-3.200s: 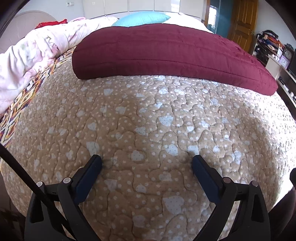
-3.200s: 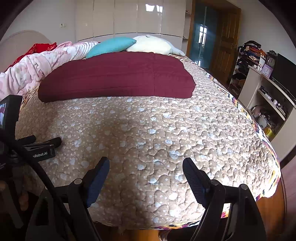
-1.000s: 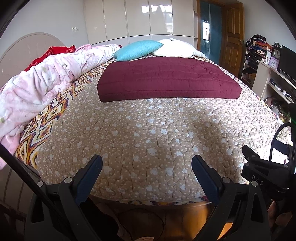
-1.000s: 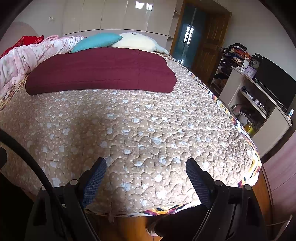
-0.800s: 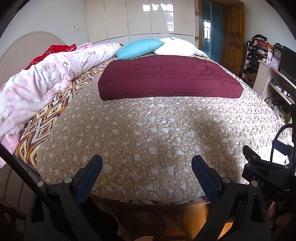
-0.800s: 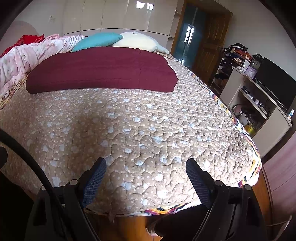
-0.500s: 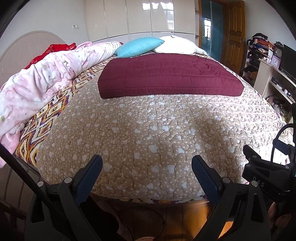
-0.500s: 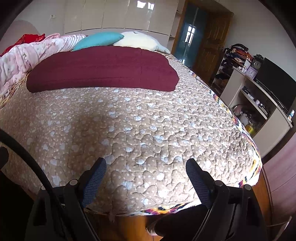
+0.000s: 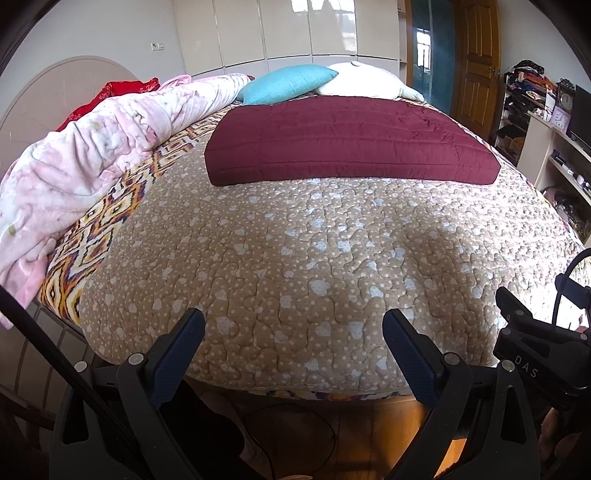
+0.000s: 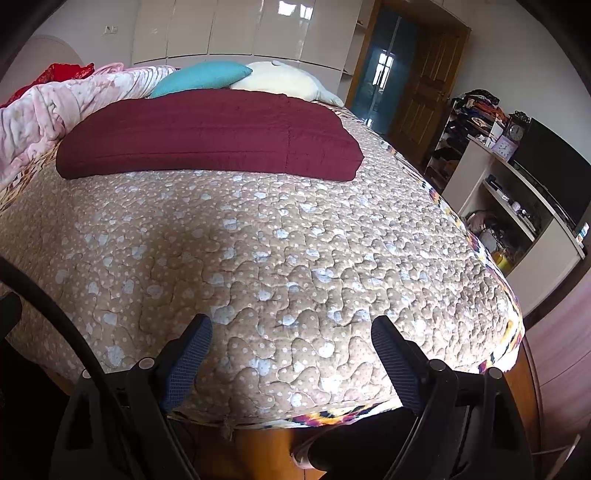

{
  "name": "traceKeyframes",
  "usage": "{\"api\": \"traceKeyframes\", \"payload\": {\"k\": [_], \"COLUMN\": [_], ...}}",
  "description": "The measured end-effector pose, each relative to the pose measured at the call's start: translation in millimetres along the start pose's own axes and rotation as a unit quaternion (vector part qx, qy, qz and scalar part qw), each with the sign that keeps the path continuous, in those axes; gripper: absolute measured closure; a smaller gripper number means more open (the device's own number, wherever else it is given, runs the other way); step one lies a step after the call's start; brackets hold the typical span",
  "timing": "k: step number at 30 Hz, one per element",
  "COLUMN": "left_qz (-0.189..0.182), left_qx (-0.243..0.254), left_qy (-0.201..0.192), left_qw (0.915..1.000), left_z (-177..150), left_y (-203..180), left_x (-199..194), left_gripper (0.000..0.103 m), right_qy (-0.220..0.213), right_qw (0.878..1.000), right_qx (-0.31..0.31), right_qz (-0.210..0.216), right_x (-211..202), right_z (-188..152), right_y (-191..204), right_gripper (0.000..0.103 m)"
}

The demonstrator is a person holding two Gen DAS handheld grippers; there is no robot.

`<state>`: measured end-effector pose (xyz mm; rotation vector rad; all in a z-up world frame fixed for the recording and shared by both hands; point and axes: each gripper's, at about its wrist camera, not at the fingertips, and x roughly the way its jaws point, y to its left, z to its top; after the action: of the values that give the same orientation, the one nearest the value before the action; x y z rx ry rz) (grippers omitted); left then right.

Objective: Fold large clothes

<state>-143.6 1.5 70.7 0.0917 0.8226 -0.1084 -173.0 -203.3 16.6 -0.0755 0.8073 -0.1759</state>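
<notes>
Left wrist view: left tongs (image 9: 291, 332) spread, empty, at the bed's foot; folded maroon quilt (image 9: 347, 140) lies on the tan bedspread (image 9: 314, 251) near the pillows.
Right wrist view: right tongs (image 10: 290, 339) spread, empty; wardrobe (image 10: 229, 29) behind, shelving (image 10: 517, 206) at right.

I see a teal pillow (image 9: 288, 83) touching a white pillow (image 9: 365, 81) at the bed's far end. A pink blanket (image 9: 92, 147) is heaped along the left edge, with a red cloth (image 9: 110, 94) behind it. Glossy wardrobes (image 9: 288, 29) line the back wall beside a wooden door (image 9: 476, 62). On the right, a TV (image 10: 550, 162) and a clock (image 10: 516, 131) stand on a white shelf unit (image 10: 517, 206).
</notes>
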Motion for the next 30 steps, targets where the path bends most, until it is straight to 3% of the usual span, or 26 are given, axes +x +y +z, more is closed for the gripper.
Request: {"api": "traceKeyframes", "payload": {"k": [30], "left_qz": [-0.016], "left_qx": [-0.01], "left_qy": [0.029], "left_qw": [0.9994], "left_z": [-1.0], "left_y": [3.0], "left_x": [11.5], "left_gripper": [0.006], "right_qy": [0.001], "right_qw": [1.0], "right_qx": [-0.012], "right_qz": [0.007], "right_x": [0.2], "right_z": [-1.1], "right_y": [3.7], "right_gripper": [0.012]}}
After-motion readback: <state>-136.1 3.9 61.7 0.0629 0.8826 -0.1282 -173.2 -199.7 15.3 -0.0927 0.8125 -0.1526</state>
